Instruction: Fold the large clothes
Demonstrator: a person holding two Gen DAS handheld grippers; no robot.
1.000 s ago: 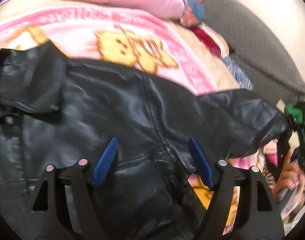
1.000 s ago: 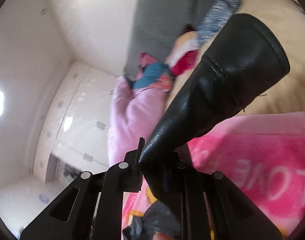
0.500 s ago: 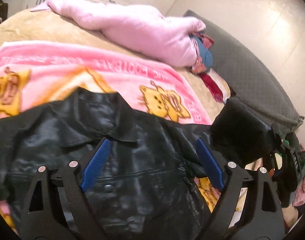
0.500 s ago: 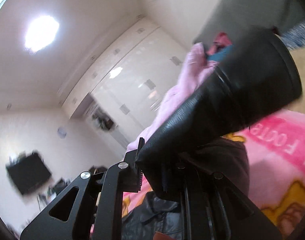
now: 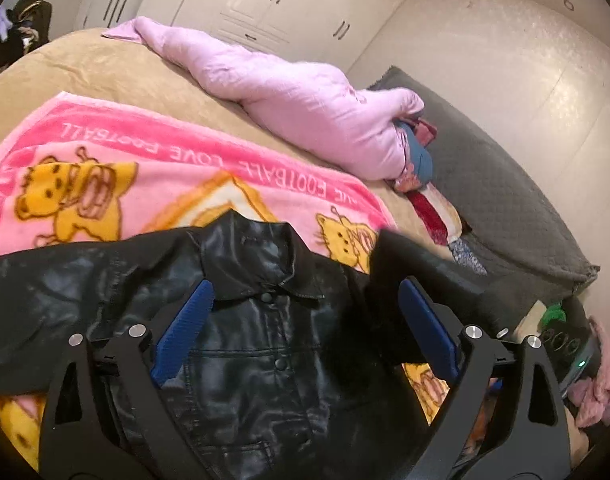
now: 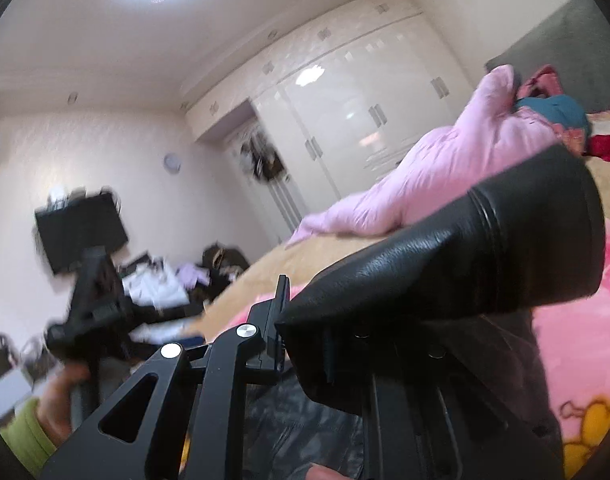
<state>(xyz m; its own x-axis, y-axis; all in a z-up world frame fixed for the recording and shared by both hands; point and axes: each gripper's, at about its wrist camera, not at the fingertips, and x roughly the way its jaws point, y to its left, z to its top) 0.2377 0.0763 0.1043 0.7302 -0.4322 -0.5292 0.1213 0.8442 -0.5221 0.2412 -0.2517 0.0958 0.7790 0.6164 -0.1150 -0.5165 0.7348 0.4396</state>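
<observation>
Left tool (image 5: pixel 301 336): released, its blue pads (image 5: pixel 183 334) spread wide apart with nothing between them. It hovers above the chest of the black leather jacket (image 5: pixel 265 360), pointing along the button line toward the collar (image 5: pixel 261 264). The jacket lies front-up on the pink cartoon blanket (image 5: pixel 145 176), which covers the tan bed (image 5: pixel 105 64). Beyond the collar, the blanket's far edge gives onto bare bed surface, open room up to the bundled pink quilt (image 5: pixel 305 104). To the right of the tool, the bed ends at the grey quilted headboard (image 5: pixel 505 200); a small pile of folded clothes (image 5: pixel 421 160) sits against it.

Right tool (image 6: pixel 321 344): clenched on the jacket's sleeve (image 6: pixel 465 264), gripping it below the cuff. The sleeve stands off the bed, its cuff end jutting forward and up to the right of the tool. In the left wrist view this raised sleeve (image 5: pixel 397 264) hangs just beside the left tool's right pad. The right tool points level across the bed toward the white wardrobe (image 6: pixel 365 100); the left tool and the hand holding it (image 6: pixel 61 400) show, blurred, at its lower left.

Change from one second earlier: the left tool has pulled back and tilted up, so the collar and the wardrobe now fall in its view. The right tool has carried the sleeve inward toward the jacket body, swinging its aim from the headboard side to the room.
</observation>
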